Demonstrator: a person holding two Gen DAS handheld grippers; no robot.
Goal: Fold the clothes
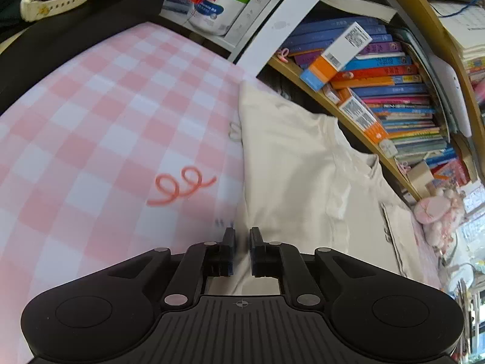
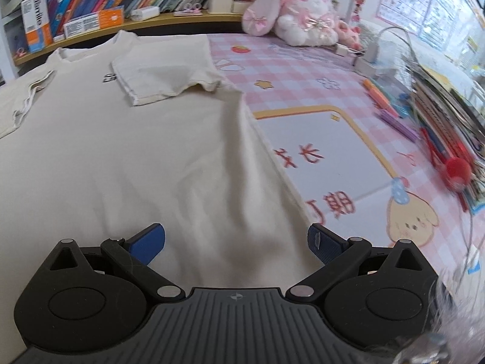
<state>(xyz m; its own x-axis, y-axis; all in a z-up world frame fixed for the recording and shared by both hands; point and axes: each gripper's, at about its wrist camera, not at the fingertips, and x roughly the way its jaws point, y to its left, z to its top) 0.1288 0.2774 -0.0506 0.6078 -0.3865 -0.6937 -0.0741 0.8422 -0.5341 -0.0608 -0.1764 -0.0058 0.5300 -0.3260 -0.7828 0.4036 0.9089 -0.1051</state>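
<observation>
A cream T-shirt (image 2: 121, 151) lies flat on a pink checked mat (image 2: 303, 69), collar toward the shelf. Its right sleeve (image 2: 163, 75) is folded in over the chest. My right gripper (image 2: 236, 239) hovers wide open over the shirt's lower right part, with nothing between its blue pads. In the left wrist view the same T-shirt (image 1: 303, 166) runs along the mat's (image 1: 106, 121) right side. My left gripper (image 1: 242, 236) sits over the shirt's left edge, its jaws a narrow gap apart. I see no cloth pinched between them.
A curved bookshelf (image 1: 379, 91) packed with books runs behind the shirt. A pink and white plush rabbit (image 2: 300, 9) sits at the mat's far end. Pens (image 2: 391, 109) and a red pompom (image 2: 457, 170) lie at the right. A white tub (image 1: 212, 9) stands beyond the mat.
</observation>
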